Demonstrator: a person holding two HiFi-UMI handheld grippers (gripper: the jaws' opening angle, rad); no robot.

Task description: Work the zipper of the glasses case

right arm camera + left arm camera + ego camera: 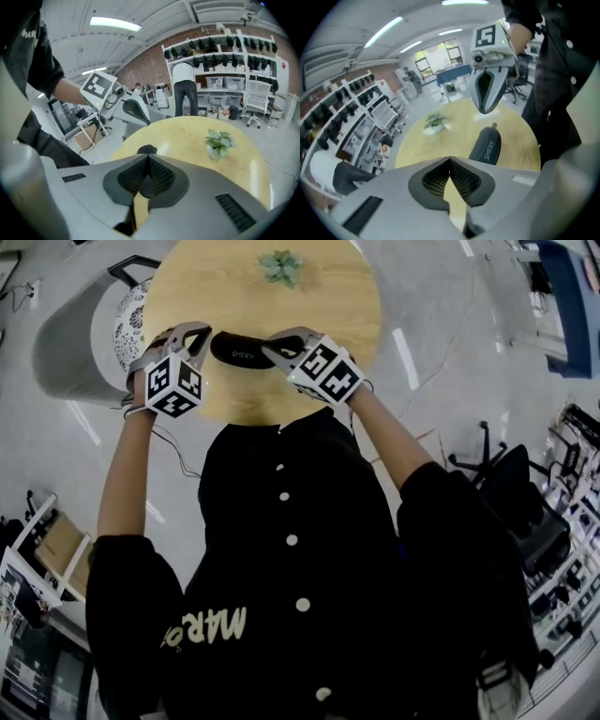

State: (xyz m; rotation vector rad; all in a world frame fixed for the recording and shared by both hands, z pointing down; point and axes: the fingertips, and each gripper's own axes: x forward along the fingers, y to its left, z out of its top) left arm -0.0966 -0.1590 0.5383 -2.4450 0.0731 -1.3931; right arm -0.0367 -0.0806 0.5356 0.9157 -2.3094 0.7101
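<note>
Left gripper: jaws closed tip to tip, nothing between them; held above the table, off the case's left end.
Glasses case: dark, lies flat on the table between the two grippers; gripped by neither.
Potted plant: small, stands at the table's far side, well apart from the case.
Right gripper: jaws closed together, empty; held over the case's right end.
Table: round, light wood.
</note>
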